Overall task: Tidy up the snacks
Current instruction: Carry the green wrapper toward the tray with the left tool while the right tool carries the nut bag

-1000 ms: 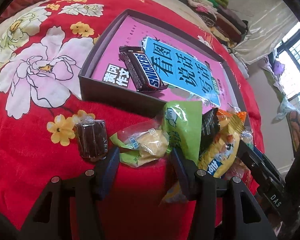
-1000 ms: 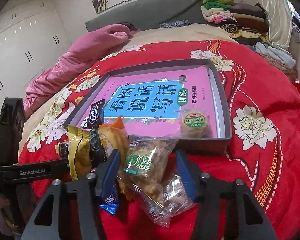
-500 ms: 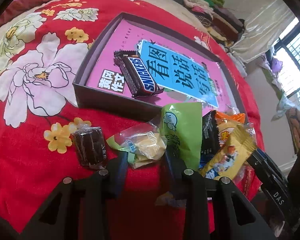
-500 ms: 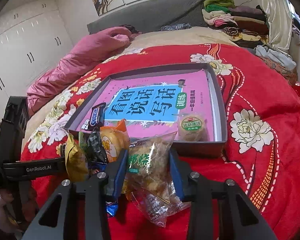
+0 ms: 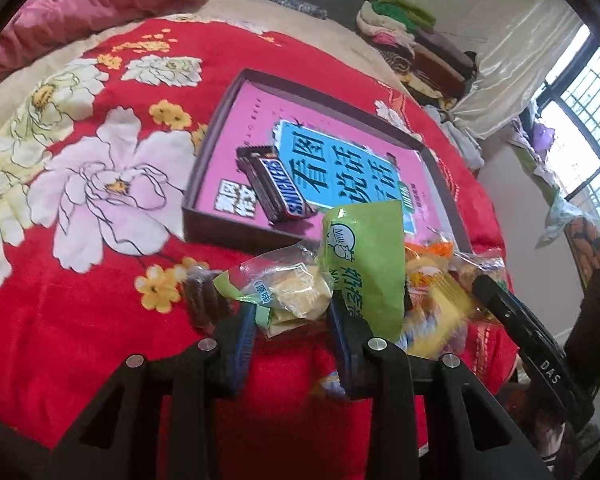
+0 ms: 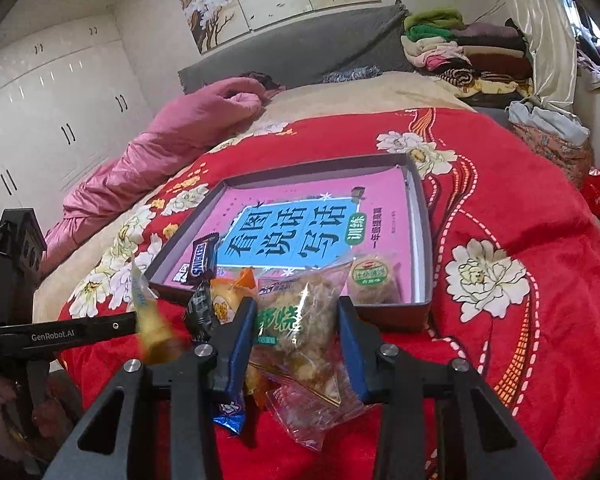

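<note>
My left gripper [image 5: 294,314] is shut on a clear-and-green packet with a yellow cake [image 5: 288,294] and holds it just above the red blanket. My right gripper [image 6: 296,320] is shut on a clear packet of brown crispy snack [image 6: 300,328]. A dark shallow box [image 6: 420,208] with a pink book in it lies beyond both. In the box lie a Snickers bar [image 5: 278,188] and a round green-labelled pastry [image 6: 372,280]. A loose snack pile [image 5: 432,292] sits between the grippers, with a green milk packet [image 5: 364,264] and a dark wrapped sweet [image 5: 202,300].
The red floral blanket [image 5: 80,280] covers the bed. A pink quilt [image 6: 172,148] lies at the far left. Folded clothes [image 6: 460,48] are stacked at the back right. The other gripper's black body [image 5: 540,356] shows at the right of the left wrist view.
Both grippers closed from open onto their packets. The left one lifted its cake packet and the view pulled back from the box. The right one rose slightly with the crispy snack packet.
</note>
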`<state>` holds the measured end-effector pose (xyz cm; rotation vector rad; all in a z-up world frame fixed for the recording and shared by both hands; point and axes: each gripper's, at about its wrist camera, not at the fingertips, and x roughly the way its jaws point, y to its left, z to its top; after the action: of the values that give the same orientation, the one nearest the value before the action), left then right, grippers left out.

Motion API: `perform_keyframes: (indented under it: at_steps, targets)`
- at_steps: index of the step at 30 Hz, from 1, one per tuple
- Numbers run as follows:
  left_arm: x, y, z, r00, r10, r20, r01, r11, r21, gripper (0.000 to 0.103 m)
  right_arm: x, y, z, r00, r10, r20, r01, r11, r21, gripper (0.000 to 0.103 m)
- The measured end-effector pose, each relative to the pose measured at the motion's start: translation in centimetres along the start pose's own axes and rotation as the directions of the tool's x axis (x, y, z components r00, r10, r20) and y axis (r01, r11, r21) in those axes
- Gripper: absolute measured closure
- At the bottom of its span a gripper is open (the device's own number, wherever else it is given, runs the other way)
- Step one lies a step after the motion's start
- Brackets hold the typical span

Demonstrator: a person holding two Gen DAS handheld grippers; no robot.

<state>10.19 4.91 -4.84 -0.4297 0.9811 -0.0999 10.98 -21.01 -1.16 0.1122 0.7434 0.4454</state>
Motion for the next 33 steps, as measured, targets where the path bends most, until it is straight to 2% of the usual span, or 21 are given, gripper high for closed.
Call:
perform_keyframes:
  at_steps: [15,33]
  targets:
    - [-2.7,-0.4,1.9,0.997,0.03,0.076,-0.031,1.0,0.003,0.068,-1.7,-0.8,0.9,0.998,-0.013,0.068,0.012,1.0,0.011,0.062]
    - [-3.7,-2.4,3.3,0.993,0.064,0.099,-0.068,0.997,0.03,0.068,-2.8,-1.0,1.9,0.992,-0.009,0.122,0.009,1.0,0.001,0.062]
